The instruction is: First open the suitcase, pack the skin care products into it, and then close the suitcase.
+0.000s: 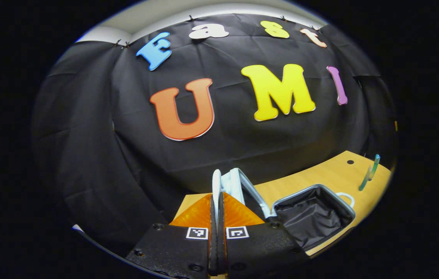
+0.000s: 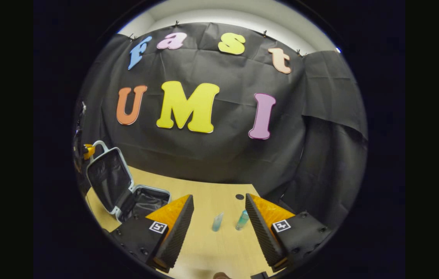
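Hovering low over the worktop [image 2: 219, 248], the right gripper [image 2: 219, 217] has its jaws spread wide, and look what sits framed between them: two small skin care bottles [image 2: 217, 221] standing upright, one pale [image 2: 217, 221] and one teal [image 2: 242, 219], just beside each other. Nothing is pinched yet. Over on the other side, the left gripper [image 1: 216, 217] has its jaws pressed together on the edge of the suitcase lid [image 1: 227, 184], propping it upright. Beyond, the suitcase [image 2: 142, 201] lies open, dark lining showing, well apart from the bottles. So the opening looks done and packing is the step in hand. My read: pick one bottle, not both, centre it between the jaws, come in level and close on the body rather than the cap, since these slim bottles would tip easily. Meanwhile the left should hold that lid steady so the tub stays clear.
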Available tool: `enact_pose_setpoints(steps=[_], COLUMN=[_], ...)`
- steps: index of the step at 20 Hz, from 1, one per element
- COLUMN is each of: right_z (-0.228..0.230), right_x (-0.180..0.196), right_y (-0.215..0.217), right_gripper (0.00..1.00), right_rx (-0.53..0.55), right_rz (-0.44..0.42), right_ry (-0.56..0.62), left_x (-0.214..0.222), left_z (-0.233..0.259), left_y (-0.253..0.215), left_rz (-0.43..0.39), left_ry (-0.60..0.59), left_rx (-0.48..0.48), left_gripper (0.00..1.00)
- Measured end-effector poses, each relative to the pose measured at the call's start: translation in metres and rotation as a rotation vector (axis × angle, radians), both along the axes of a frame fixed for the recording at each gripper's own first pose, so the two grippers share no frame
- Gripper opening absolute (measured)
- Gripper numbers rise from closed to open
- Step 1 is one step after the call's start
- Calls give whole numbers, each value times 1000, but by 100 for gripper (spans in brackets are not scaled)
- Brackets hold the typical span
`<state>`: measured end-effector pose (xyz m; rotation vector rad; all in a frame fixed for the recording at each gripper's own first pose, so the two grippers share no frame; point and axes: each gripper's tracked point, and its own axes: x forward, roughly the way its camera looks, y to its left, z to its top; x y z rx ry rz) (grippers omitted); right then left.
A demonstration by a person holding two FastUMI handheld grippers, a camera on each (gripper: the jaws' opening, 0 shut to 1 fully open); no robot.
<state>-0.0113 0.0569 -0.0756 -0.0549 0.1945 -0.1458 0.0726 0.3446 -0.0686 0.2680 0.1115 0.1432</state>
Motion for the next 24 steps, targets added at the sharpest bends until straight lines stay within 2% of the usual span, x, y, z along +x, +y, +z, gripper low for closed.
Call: enact_pose_setpoints(steps=[4, 8, 11, 16, 17, 20, 21, 22, 23, 24], right_z=[-2, -5, -7, -17, -19, -19, -18, -16, -17, -17], right_x=[1, 7, 11, 18, 20, 19, 19, 18, 17, 16], right_y=[15, 30, 37, 47, 49, 54, 55, 53, 50, 47], right_gripper=[80, 80, 80, 80, 80, 80, 80, 79, 80, 80], right_rx=[-19, -37, -65, -84, -85, -94, -94, -97, -94, -86], right_rz=[9, 26, 29, 46, 53, 73, 82, 85, 91, 95], right_ry=[27, 53, 62, 91, 99, 95, 90, 84, 79, 72], left_x=[9, 14, 12, 15, 13, 12, 12, 7, 3, 0], left_z=[-53, -128, -172, -210, -219, -221, -221, -219, -215, -205], left_y=[57, 108, 122, 124, 124, 134, 139, 141, 137, 130], left_rz=[36, 107, 151, 161, 165, 203, 212, 212, 203, 185], left_ry=[38, 168, 243, 304, 325, 308, 310, 309, 308, 296], left_rx=[-53, -95, -143, -250, -264, -286, -276, -273, -275, -278], left_gripper=[3, 3, 3, 4, 1, 19, 39, 35, 57, 54])
